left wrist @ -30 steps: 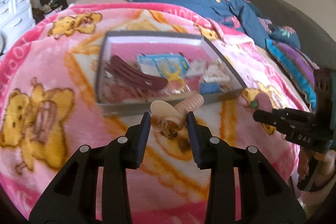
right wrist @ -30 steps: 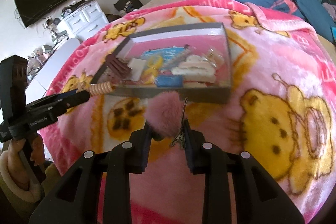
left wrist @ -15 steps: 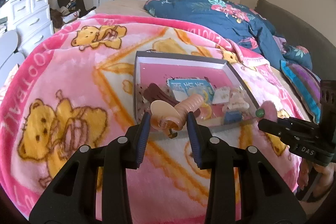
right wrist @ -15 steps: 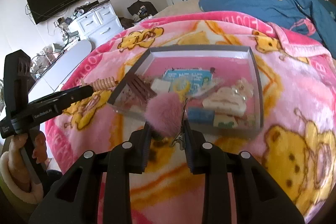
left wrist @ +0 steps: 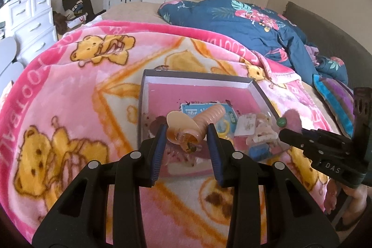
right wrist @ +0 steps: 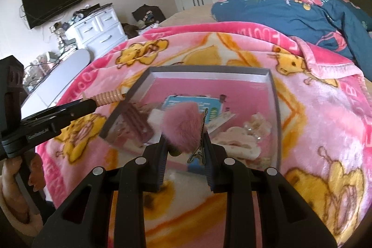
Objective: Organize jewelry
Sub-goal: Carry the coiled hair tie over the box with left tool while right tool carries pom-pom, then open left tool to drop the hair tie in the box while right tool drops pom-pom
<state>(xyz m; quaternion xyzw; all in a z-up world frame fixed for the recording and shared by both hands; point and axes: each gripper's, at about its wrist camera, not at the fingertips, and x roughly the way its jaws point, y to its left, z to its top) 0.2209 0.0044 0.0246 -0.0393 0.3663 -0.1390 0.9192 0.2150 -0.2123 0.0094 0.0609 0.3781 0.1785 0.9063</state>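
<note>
My left gripper [left wrist: 187, 137] is shut on a peach ribbed hair clip [left wrist: 197, 124], held above the near edge of the grey tray [left wrist: 197, 76]. My right gripper [right wrist: 186, 142] is shut on a fluffy pink pom-pom hair clip [right wrist: 182, 129], held above the tray's near edge [right wrist: 209, 70]. The tray holds a dark red comb clip [right wrist: 137, 122], a blue card [left wrist: 190, 109], cream clips [right wrist: 241, 140] and other small pieces. The right gripper shows at the right of the left wrist view [left wrist: 282, 131]; the left gripper shows at the left of the right wrist view [right wrist: 93, 106].
The tray lies on a pink bear-print blanket [left wrist: 58, 97] on a bed. A blue floral duvet [left wrist: 244, 22] is bunched behind it. A white dresser [right wrist: 97, 31] stands off the bed's left side, wardrobes at the back wall.
Both grippers have risen and drawn forward over the tray with their clips still held. The tray now sits lower and nearer under the fingertips.
</note>
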